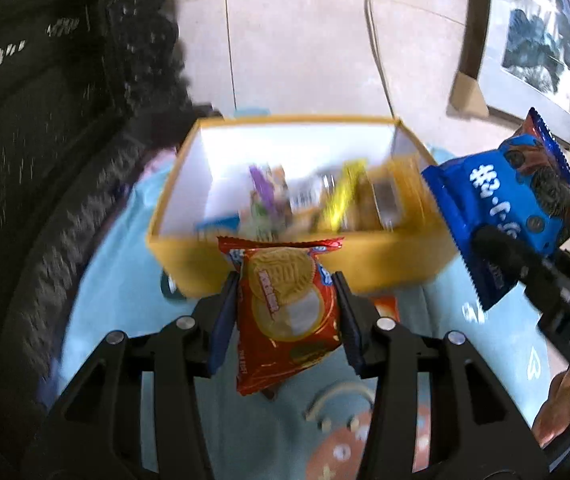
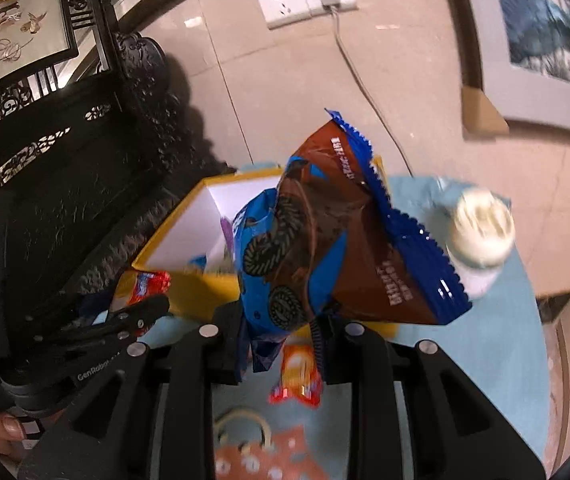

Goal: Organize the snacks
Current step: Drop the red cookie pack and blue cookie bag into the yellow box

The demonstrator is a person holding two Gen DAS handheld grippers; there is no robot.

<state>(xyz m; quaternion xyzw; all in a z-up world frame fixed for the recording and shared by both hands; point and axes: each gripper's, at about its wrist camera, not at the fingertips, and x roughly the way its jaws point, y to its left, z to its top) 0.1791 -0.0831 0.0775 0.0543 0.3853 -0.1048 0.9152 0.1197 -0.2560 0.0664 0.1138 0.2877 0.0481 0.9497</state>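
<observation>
Left wrist view: my left gripper is clamped on a red biscuit packet, its pads pressing the packet's two long edges, with the packet lifted clear of the light blue cloth. Just ahead stands the yellow box, white inside, already holding several blurred snack wrappers. To the right, my right gripper carries a blue cookie packet beside the box's near right corner.

Right wrist view: my right gripper is closed on the lower end of the blue cookie packet, which stands up and hides much of the yellow box. Another red packet lies on the cloth below, and a white-capped bottle stands to the right, apart from the box.

Step in hand, as I judge it: both packets are picked up and on their way to the box. The next move calls for carrying each one over the near wall, high enough to clear the rim, lowering it among the wrappers and only then parting the jaws. The remaining red packet would follow.
</observation>
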